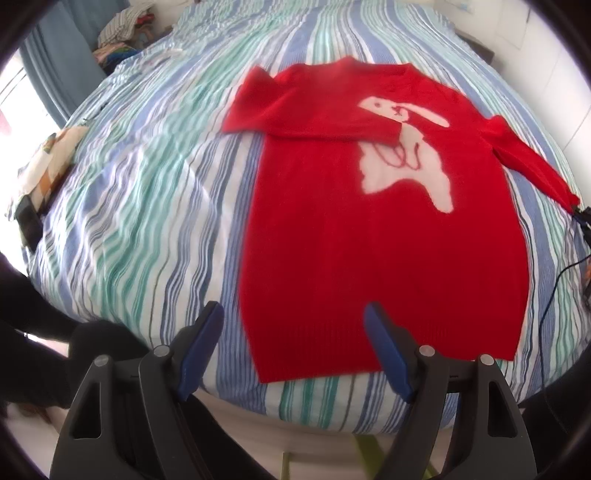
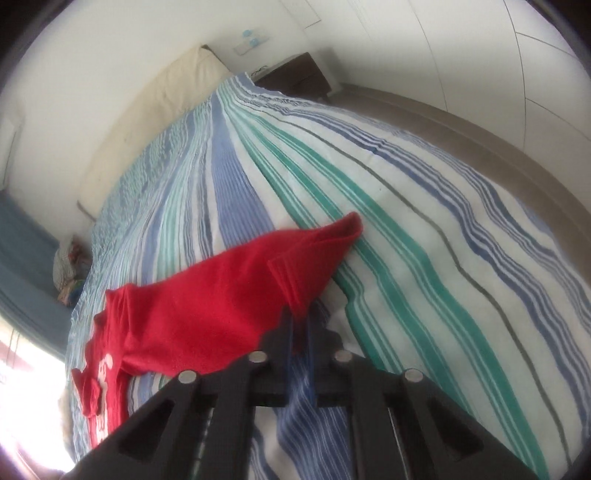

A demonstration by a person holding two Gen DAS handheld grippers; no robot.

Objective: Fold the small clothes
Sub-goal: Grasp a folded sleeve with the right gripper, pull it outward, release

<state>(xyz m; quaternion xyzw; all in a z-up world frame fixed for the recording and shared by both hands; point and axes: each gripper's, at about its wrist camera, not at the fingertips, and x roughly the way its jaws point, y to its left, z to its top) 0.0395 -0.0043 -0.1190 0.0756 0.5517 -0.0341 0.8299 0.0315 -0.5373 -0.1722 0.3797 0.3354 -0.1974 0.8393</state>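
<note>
A small red sweater (image 1: 369, 229) with a white rabbit picture lies flat on the striped bed. Its left sleeve (image 1: 303, 118) is folded across the chest. Its right sleeve (image 1: 532, 158) stretches out to the right, where my right gripper (image 1: 581, 216) holds the cuff. In the right wrist view my right gripper (image 2: 300, 325) is shut on the sleeve cuff (image 2: 291, 288) and lifts the sleeve (image 2: 221, 302) off the bed. My left gripper (image 1: 293, 314) is open and empty above the sweater's hem near the bed's front edge.
The striped bedcover (image 1: 147, 184) spreads wide to the left of the sweater. A pile of clothes (image 1: 122, 29) lies at the far left corner. A patterned cloth (image 1: 48, 155) lies at the left edge. A pillow (image 2: 155, 110) and a dark nightstand (image 2: 295, 77) stand at the bed's head.
</note>
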